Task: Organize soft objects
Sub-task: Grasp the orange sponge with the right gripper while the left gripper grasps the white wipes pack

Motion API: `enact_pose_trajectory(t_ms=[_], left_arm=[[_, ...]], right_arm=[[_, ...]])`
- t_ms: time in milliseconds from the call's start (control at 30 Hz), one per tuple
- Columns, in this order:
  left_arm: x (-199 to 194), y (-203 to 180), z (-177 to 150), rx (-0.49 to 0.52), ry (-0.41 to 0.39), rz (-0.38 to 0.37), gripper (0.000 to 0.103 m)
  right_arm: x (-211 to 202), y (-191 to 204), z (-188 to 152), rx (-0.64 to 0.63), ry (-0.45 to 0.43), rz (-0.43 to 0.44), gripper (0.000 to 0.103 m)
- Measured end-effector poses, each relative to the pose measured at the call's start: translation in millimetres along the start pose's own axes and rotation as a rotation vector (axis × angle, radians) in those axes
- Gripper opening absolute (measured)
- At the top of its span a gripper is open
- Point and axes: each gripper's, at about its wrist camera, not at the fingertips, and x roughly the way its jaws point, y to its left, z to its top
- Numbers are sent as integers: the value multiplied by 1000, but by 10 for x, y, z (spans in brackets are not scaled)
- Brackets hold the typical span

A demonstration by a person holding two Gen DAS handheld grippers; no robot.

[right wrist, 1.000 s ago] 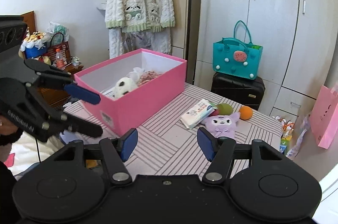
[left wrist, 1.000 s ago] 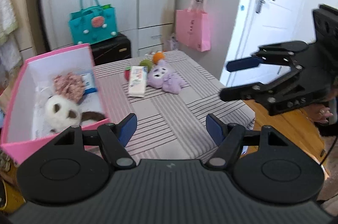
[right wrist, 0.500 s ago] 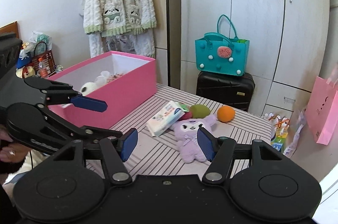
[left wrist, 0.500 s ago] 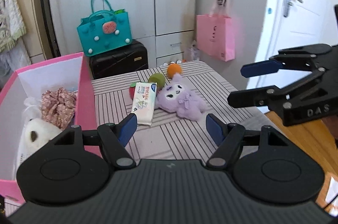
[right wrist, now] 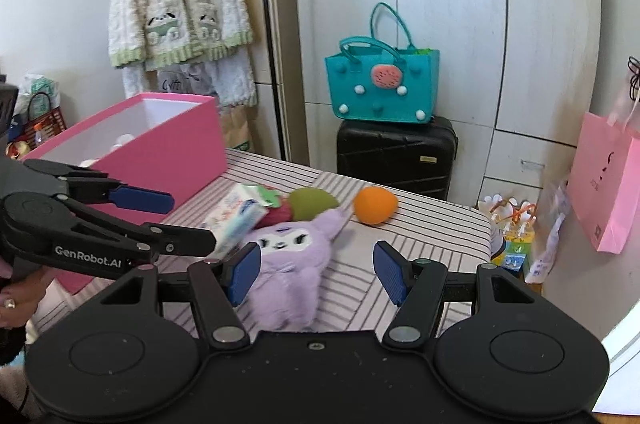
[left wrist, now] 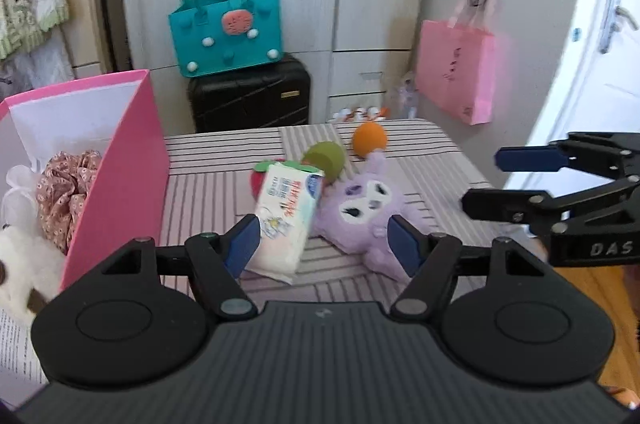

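Soft items on desk (left wrist: 420, 160) — both grippers empty, spread apart.
Left gripper (left wrist: 322, 240): tissue pack (left wrist: 286, 220) ahead-left, purple plush (left wrist: 364, 208) ahead-right — closing may pinch both; right gripper (right wrist: 316, 274) alongside.

Both fisheye views are brightly and evenly lit by daylight, with soft, faint shadows and no harsh glare. Motion blur smears the left wrist view, strongest on the pink paper bag (left wrist: 456, 72) at right and the tissue pack (left wrist: 285, 220) at centre. Straight lines bow toward the edges, and the right wrist view's corners darken, with the wardrobe doors (right wrist: 448, 16) curving visibly.
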Motion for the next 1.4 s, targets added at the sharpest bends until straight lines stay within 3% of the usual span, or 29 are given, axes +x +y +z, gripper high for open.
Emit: enact_pose_trajectory(t_ms=[400,800,933,1000,1133,1400], left_arm=[[562,181,23,-154,74,71,67],[604,216,-26,-192,55,47,67],[624,229,-36,-208,52,48,68],[628,247,-46,-221,52,43,67],[622,275,-66,-235,52,27,53],[603,289,-89,-282,52,16,47]], right_arm=[[897,-579,293,61,10,27,67],[1524,-804,245,143,76,105,67],[1558,-803,200,144,64,101,65],[1530,-806,198,146,57,119,54],[1421,-748,172,113,47,88,53],[1137,-572,106,60,23,50,53]])
